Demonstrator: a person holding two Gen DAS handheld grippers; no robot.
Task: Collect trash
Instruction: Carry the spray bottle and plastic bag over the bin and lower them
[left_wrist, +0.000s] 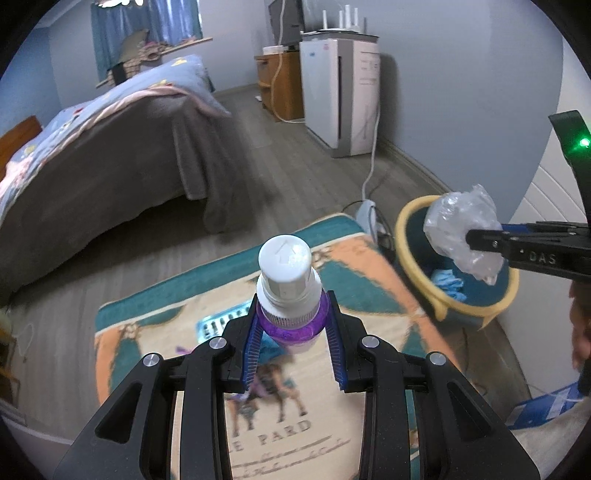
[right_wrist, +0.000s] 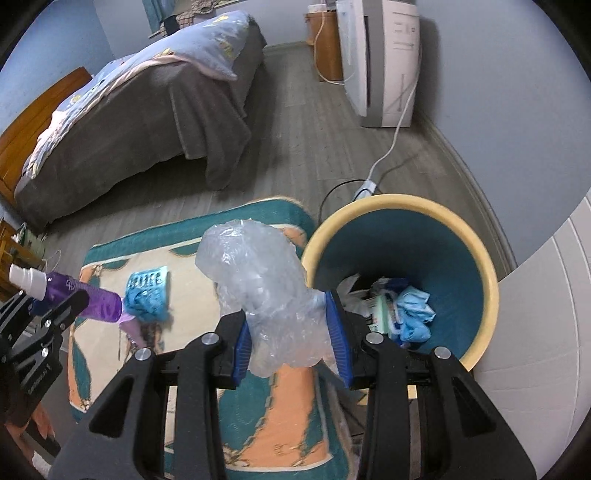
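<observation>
Bedroom floor of grey wood planks with a teal, orange and cream patterned rug spread on it; at the rug's right edge stands the round bin with a cream rim and teal inside, already holding a crumpled light-blue cloth or glove and some white wrappers. Right gripper has its blue pads clamped on a crumpled wad of clear plastic film, held in the air just left of the bin's rim, over the rug; from the left wrist view the same wad hangs over the bin opening. Left gripper is closed on the neck of a purple translucent bottle with a white cap, gripped just under the cap, cap pointing away from the camera, above the rug; right wrist view shows that bottle lying roughly level in the jaws at far left. On the rug sit a light-blue perforated plastic piece and a blue crumpled scrap just beside it. Behind: a bed with a grey blanket and pale-blue quilt, a white floor-standing appliance against the wall, a white cable running to a power strip near the bin
</observation>
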